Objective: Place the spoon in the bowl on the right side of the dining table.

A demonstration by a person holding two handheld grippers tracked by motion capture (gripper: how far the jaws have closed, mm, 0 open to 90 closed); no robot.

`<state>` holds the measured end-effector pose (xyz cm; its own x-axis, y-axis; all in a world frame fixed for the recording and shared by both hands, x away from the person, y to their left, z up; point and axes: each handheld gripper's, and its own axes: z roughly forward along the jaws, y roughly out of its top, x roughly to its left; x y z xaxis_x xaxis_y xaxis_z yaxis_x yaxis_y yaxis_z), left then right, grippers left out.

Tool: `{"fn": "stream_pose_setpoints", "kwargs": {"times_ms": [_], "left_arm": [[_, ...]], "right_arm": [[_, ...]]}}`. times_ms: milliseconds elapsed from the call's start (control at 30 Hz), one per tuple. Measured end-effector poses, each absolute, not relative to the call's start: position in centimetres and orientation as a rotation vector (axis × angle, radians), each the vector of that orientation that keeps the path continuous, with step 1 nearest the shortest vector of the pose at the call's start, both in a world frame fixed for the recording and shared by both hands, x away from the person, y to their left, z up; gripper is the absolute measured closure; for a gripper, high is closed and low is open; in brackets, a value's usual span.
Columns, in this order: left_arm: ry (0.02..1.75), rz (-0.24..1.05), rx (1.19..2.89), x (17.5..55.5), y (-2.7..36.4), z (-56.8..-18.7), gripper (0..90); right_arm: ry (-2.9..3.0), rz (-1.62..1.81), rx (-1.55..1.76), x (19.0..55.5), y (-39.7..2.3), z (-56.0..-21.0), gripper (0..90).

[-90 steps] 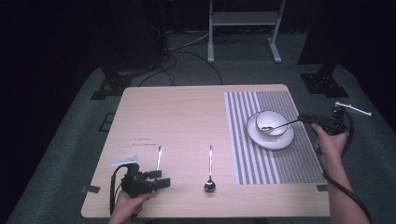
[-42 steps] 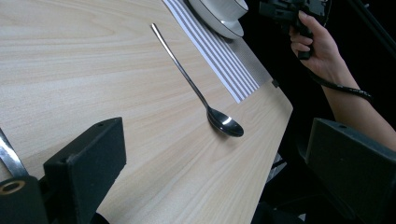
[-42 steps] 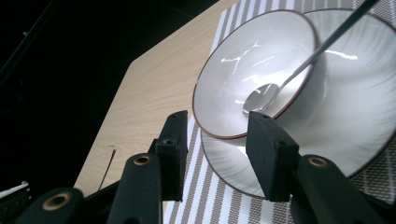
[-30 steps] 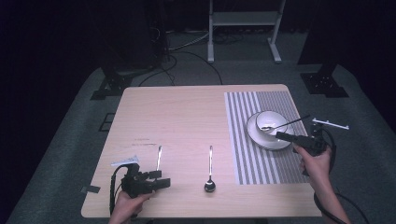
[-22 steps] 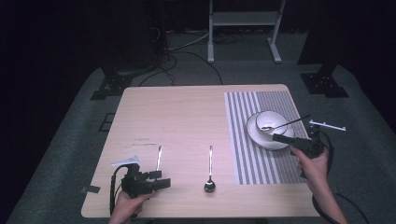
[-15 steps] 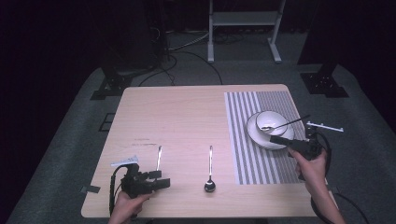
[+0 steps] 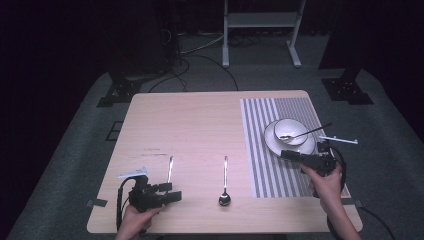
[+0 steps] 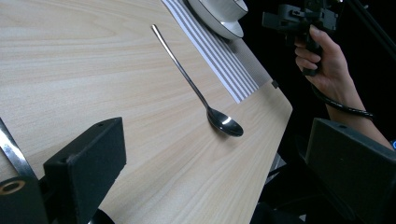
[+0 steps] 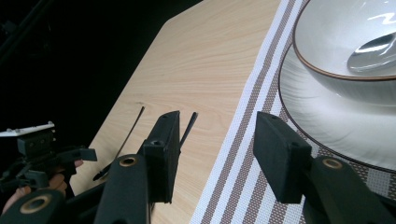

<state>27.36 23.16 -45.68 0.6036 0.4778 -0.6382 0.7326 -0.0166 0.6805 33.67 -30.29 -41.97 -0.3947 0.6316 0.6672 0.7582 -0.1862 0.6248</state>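
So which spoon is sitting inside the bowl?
The spoon on the right, its head resting in the white bowl on the striped mat. The other spoon lies flat on the bare wood.

The left gripper (image 7: 172, 196) sits low at the near left of the table, held from below by the left hand (image 7: 134, 218), its jaws spread wide and pointing to the right. The right gripper (image 7: 285, 154) is held above the near right side by the right hand (image 7: 324, 180), jaws parted with nothing between them, pointing left, its cable looping past the wrist.
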Motion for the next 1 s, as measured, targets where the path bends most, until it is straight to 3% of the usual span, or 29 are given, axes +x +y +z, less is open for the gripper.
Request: {"fn": "stream_pose_setpoints", "kwargs": {"times_ms": [1000], "left_arm": [[1.026,-0.272,1.652,27.1,23.3,-45.8,3.6]], "right_arm": [[-1.971,-1.675,-1.586,30.6,-28.1,-43.7,48.7]]}}
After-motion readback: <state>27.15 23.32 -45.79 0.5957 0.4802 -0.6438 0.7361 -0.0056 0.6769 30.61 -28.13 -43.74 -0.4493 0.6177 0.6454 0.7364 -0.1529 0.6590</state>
